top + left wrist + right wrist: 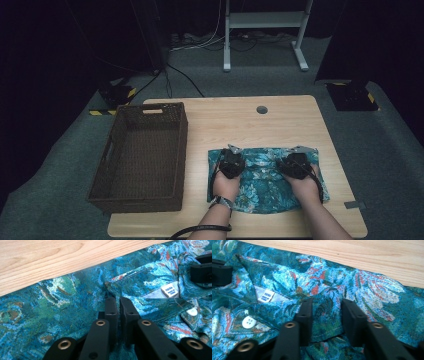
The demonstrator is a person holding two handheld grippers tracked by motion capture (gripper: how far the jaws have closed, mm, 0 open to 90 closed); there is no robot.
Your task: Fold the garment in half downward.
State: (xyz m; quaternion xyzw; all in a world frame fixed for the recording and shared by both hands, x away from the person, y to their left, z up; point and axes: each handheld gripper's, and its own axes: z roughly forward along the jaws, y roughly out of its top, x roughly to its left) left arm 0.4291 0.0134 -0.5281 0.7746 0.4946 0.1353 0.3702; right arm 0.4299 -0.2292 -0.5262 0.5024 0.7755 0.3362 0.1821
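On the bench (280, 120), at 5 o'clock from centre, a folded shirt (265, 185) lies flat. The left tool (115, 305) is clenched on a collar fold; the right tool (325, 308) straddles a fold, jaws not yet pinched. The grasping step is judged in hand; a lift toward the basket (115, 197) at 9 o'clock, which holds nothing, is called for next.

Shirt (265, 181) on the surface (280, 122), basket (142, 157) beside it
Both sets of fingers (110, 308) rest on the shirt's far edge; the basket lies well left of them.
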